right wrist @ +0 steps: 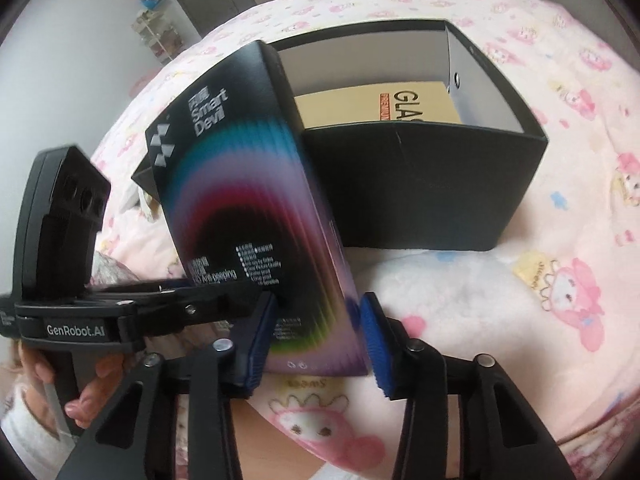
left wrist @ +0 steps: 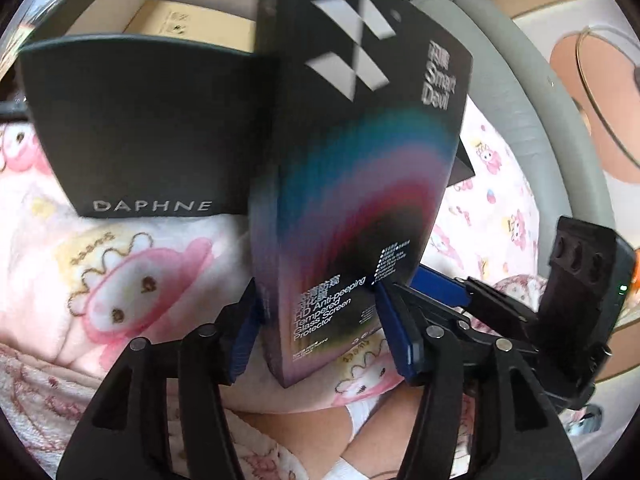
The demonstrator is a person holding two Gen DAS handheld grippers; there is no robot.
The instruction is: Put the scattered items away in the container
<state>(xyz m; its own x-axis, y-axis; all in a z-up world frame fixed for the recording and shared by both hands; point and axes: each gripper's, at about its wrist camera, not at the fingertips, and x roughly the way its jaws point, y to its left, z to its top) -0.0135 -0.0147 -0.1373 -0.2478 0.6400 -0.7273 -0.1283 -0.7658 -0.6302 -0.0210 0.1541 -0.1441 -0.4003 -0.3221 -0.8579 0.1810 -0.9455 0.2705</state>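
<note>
**Screen-protector box held at container's edge, two grippers on it**

Left wrist view: the black screen-protector box (left wrist: 360, 184), printed with a rainbow arc and "Smart Devil", stands nearly upright. It fills the middle of the frame between the blue pads of the left gripper (left wrist: 316, 292). Both pads sit right against its lower edges, but whether they press on it cannot be told from here. Behind the box is the black container (left wrist: 140, 140), lettered "DAPHNE", resting open on a pink cartoon-print blanket (left wrist: 120, 280). The box's upper part overlaps the container's near wall. A tan box (left wrist: 192, 24) lies inside the container. At lower right, the right gripper (left wrist: 432, 282) reaches in from the side, with one blue finger meeting the box's far face.

Right wrist view: the same box (right wrist: 248, 208) leans slightly left, still outside the container (right wrist: 432, 188), and its top corner crosses the container's near left corner. The right gripper (right wrist: 316, 320) is clamped on the box's lower end, one blue pad on each side. The left gripper (right wrist: 224, 292) comes in level from the left, its fingers laid along the printed face. A hand (right wrist: 80, 396) is wrapped around its handle. The tan box (right wrist: 376, 100), printed "GLA", rests against the container's inner wall.
</note>
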